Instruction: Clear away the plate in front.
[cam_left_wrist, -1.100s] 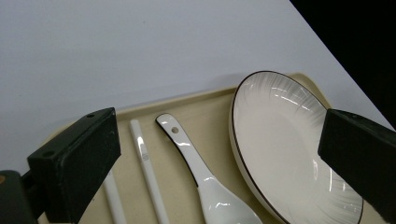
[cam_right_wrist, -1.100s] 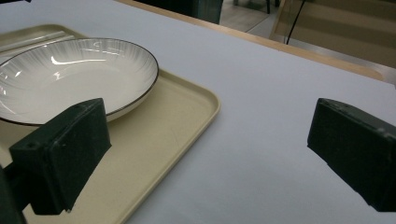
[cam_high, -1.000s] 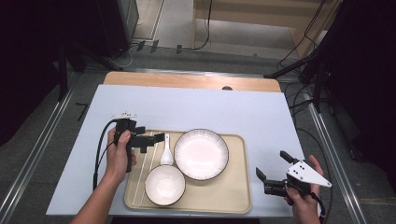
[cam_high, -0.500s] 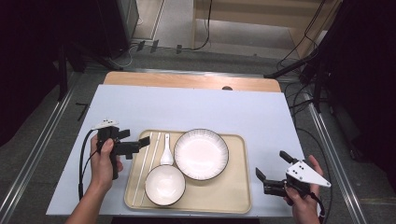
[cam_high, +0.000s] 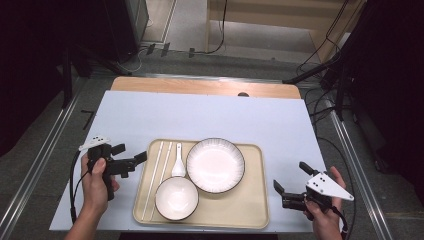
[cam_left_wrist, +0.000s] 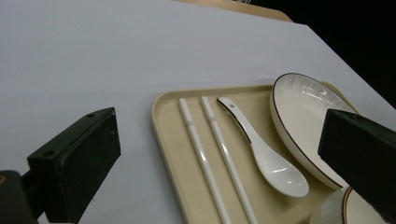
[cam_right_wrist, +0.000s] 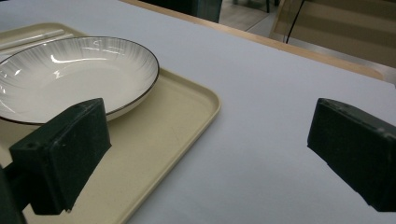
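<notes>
On the pale cloth over the table (cam_high: 150, 115), a beige tray (cam_high: 250, 210) sits toward my near edge, long side facing me; I log 4 kinds of ware on it.

Item 1: 2 white chopsticks (cam_high: 159, 172), laid parallel along the tray's left rim, touching nothing else that I can see; I judge they are lined up this way to be easy to take from the left.

Item 2: white soup spoon (cam_high: 178, 165), just beside the chopsticks, bowl end toward me, handle pointing away; in the left gripper view (cam_left_wrist: 261, 154) it lies between the chopsticks and the plate.

Item 3: white plate with a dark rim (cam_high: 215, 165), centre of the tray, clear of the spoon.

Item 4: small white bowl (cam_high: 176, 198), near-left of the tray, its rim very close to the plate and the spoon; touching or not, I cannot tell.

Left gripper (cam_high: 137, 159): I hold it just off the tray's left edge, jaws spread wide and empty, aimed across the chopsticks, the nearest pieces to it.

Right gripper (cam_high: 290, 189): I hold it low beside the tray's near-right corner, jaws also wide apart and holding nothing; in its own view the plate and the tray's corner lie ahead, so I judge it is parked out of the way.
</notes>
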